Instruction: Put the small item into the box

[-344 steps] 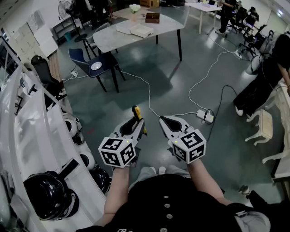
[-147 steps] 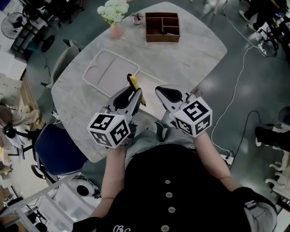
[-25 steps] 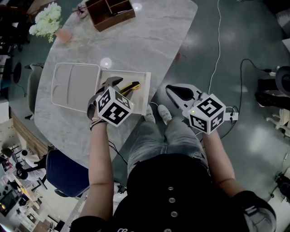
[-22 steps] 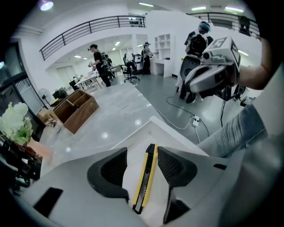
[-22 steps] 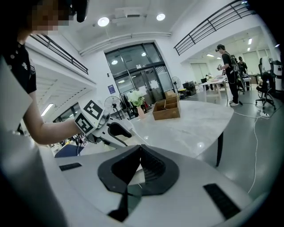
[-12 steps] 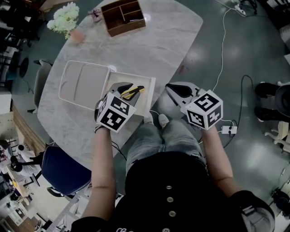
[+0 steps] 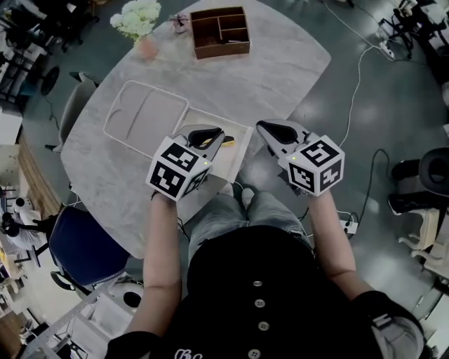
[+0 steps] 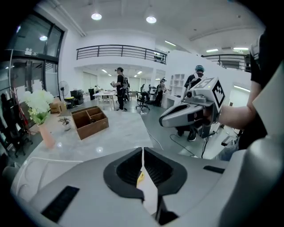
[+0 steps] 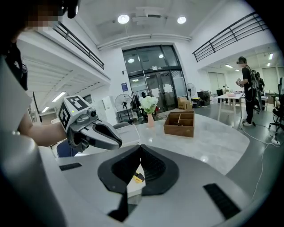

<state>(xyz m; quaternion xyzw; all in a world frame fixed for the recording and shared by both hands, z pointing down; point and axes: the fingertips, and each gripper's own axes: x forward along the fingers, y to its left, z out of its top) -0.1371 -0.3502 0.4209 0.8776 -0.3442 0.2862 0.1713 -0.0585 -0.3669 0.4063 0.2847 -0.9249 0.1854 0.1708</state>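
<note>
Head camera looks steeply down from above the person, onto left tool (image 7: 220,138), right tool (image 7: 261,127) and worktop (image 7: 280,63). Each tool camera sits close behind its own jaws, facing slightly downward across the worktop, and catches the other tool. All three share the wooden tray (image 7: 220,31) and flowers (image 7: 137,15).

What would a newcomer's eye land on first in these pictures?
The left gripper and right gripper, each with a black-and-white marker cube, hover over the marble table's near edge; the left's jaws have just been closing on nothing. Beneath, a yellow item lies in the open white box; a wooden organiser stands at the far end.
</note>
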